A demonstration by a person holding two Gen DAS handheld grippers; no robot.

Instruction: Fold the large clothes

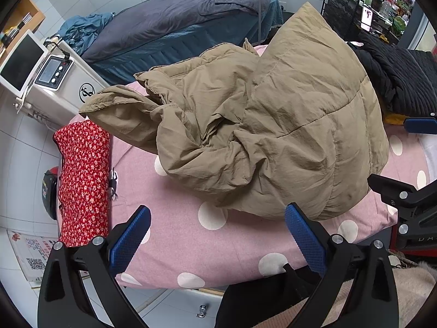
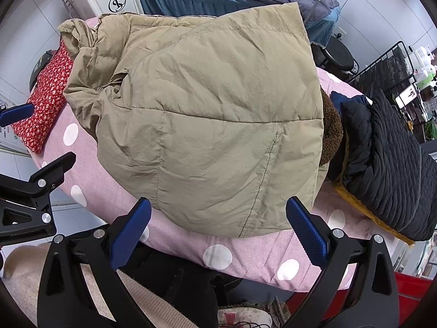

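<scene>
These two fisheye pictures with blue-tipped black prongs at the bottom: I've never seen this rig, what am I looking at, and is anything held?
There is no robot arm. A person holds a two-finger gripper in each hand, and a camera on each looks forward along its fingers. One picture is from the left gripper, the other from the right gripper; each also shows the other at its edge.

Both stand open above the near edge of the pink table cover with white dots and hold nothing.

On it lies a crumpled tan puffer jacket, a red floral cloth roll to its left and a black quilted garment to its right. A brown fleecy piece shows at the jacket's right edge.
</scene>
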